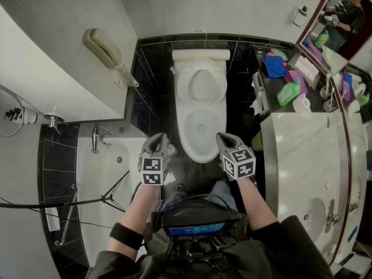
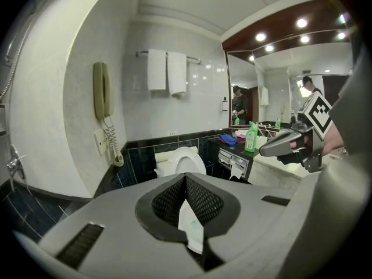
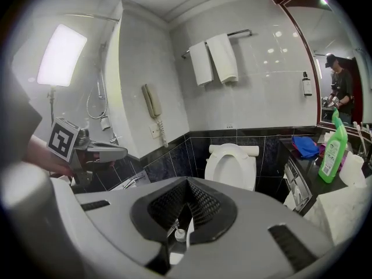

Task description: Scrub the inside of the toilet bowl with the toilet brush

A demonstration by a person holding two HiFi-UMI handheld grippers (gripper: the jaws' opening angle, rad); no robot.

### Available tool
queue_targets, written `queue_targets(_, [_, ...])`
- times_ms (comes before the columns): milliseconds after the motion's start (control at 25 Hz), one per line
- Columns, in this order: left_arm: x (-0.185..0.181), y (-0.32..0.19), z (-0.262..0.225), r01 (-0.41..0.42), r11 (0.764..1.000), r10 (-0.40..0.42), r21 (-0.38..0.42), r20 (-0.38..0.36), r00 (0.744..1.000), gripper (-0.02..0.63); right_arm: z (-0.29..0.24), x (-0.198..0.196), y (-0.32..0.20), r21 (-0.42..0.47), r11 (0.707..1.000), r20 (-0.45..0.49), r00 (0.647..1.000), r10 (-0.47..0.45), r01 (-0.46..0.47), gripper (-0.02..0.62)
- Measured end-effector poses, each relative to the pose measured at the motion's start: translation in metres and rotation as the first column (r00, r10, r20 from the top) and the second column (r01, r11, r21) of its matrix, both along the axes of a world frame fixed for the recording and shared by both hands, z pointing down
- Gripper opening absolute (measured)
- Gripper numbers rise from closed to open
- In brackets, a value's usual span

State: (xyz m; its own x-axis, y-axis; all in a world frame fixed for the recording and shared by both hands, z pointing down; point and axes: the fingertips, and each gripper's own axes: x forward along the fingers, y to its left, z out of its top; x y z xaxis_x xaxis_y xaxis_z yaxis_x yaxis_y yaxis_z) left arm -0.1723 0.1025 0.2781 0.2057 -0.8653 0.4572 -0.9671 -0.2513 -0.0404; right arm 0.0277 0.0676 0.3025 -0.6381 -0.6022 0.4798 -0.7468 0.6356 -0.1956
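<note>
The white toilet (image 1: 201, 112) stands against the far black-tiled wall with its lid up and its bowl (image 1: 201, 129) open; it also shows ahead in both gripper views (image 2: 180, 161) (image 3: 232, 164). My left gripper (image 1: 158, 138) hovers at the bowl's front left corner, its jaws shut and nothing between them (image 2: 186, 178). My right gripper (image 1: 225, 137) hovers at the front right corner, also shut and empty (image 3: 187, 182). A small white object (image 1: 171, 150) stands on the floor beside the toilet's left side; it may be the brush's handle (image 3: 175, 234), though I cannot tell.
A bathtub (image 1: 104, 179) with a tap lies at the left, and a wall phone (image 1: 104, 48) hangs above it. At the right are a dark shelf with bottles and cloths (image 1: 288, 89), a marble vanity (image 1: 308, 156) and a mirror. Towels (image 2: 167, 71) hang above the toilet.
</note>
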Motion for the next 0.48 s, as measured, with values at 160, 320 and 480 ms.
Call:
queue_targets(160, [-0.011, 0.004, 0.004, -0.04, 0.999, 0.04, -0.006, 0.007, 0.999, 0.002, 0.002, -0.019, 0.013, -0.005, 1.0, 0.006, 1.0, 0.02, -0.02, 0.008])
queue_targets(320, [-0.018, 0.01, 0.012, -0.053, 0.999, 0.053, -0.008, 0.014, 0.998, 0.002, 0.006, -0.034, 0.029, -0.025, 1.0, -0.006, 1.0, 0.011, -0.011, 0.008])
queue_targets(480, [-0.016, 0.015, 0.015, -0.038, 0.999, 0.038, -0.038, -0.005, 0.999, 0.002, 0.009, -0.042, 0.039, -0.031, 0.999, -0.01, 0.999, -0.035, 0.035, 0.005])
